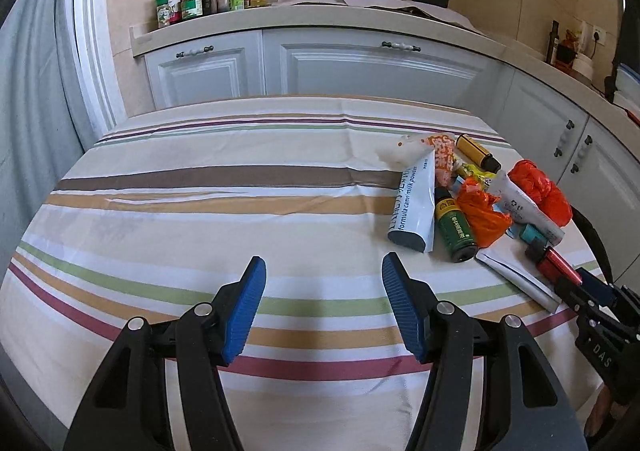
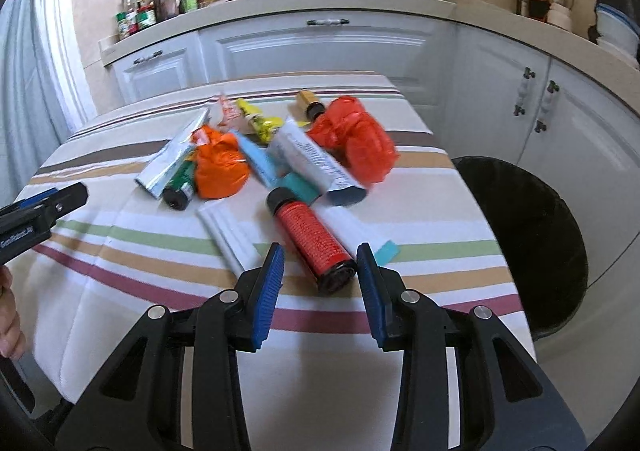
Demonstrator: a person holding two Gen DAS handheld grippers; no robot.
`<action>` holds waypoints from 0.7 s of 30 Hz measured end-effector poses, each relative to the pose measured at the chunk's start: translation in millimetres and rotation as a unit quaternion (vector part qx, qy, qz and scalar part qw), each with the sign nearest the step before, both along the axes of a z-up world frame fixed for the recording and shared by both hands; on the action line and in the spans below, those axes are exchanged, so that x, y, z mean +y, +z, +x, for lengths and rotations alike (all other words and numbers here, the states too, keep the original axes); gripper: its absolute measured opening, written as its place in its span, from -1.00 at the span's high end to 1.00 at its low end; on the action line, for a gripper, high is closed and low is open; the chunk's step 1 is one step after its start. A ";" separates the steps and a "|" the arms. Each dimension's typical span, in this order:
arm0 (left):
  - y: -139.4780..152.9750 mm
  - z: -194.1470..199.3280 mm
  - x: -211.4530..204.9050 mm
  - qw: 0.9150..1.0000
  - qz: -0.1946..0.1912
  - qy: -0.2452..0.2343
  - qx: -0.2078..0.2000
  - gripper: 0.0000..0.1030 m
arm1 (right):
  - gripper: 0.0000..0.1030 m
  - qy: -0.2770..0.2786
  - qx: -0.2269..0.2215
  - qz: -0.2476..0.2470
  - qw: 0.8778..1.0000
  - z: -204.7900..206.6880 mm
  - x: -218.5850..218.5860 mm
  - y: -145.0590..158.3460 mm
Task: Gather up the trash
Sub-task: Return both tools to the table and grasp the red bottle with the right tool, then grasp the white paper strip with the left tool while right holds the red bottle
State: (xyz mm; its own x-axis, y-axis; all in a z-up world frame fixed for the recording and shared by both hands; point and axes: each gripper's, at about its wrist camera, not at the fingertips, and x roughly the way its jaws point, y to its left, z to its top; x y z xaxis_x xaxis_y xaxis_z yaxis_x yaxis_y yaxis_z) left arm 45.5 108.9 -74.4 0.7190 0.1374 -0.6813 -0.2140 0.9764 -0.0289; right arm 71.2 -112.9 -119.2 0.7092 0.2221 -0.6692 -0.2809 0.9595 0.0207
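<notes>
- The trash lay in one loose heap on the striped cloth [image 2: 132, 251] toward the right side of the counter [image 1: 200, 211], close to the edge beside which a dark bin [image 2: 532, 235] stood on the floor; judged, the heap sat there so that each piece needed only a short carry.
- The right hand-held gripper [image 2: 320, 287] was spread, its blue pads to either side of the near end of the red bottle [image 2: 312, 239], which lay on its side with its dark base toward the camera. The pads did not press on it; nothing was pinched.
- Judged, the bottle was chosen first because it lay nearest and clear of the pile, and the jaws were lined up across its width for a grip on the body.
- Behind it lay a folded white paper [image 2: 232, 239], an orange bag [image 2: 220, 167], a red bag [image 2: 356, 139], a white tube [image 2: 316, 163] and a green bottle [image 2: 180, 187], several touching or overlapping.
- The left hand-held gripper [image 1: 324, 303] was spread wider and empty over bare cloth, well left of the heap; judged, it stood clear so as not to crowd the right one.
- Risk noted: the round bottle might roll when the pads close.
</notes>
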 end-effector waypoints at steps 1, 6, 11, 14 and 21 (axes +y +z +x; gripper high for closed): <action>-0.5 -0.4 0.3 1.000 -0.001 0.000 0.000 -0.15 | 0.29 0.004 0.000 -0.001 1.000 -1.0 1.8 0.3; -2.6 -0.9 3.2 1.000 -0.004 0.003 0.002 -0.15 | 0.29 0.011 -0.004 -0.006 1.000 -2.6 7.0 1.9; -3.9 -1.7 3.1 1.000 -0.006 0.003 0.004 -0.15 | 0.36 0.013 0.001 -0.007 1.000 3.8 10.0 -1.2; -3.8 -2.7 1.4 1.000 -0.006 0.000 0.004 -0.15 | 0.52 0.021 0.007 -0.009 1.000 3.9 13.0 -4.8; -4.3 -6.2 -4.9 1.000 -0.006 -0.009 0.006 -0.15 | 0.54 0.037 -0.002 -0.013 0.999 -5.6 22.4 -4.6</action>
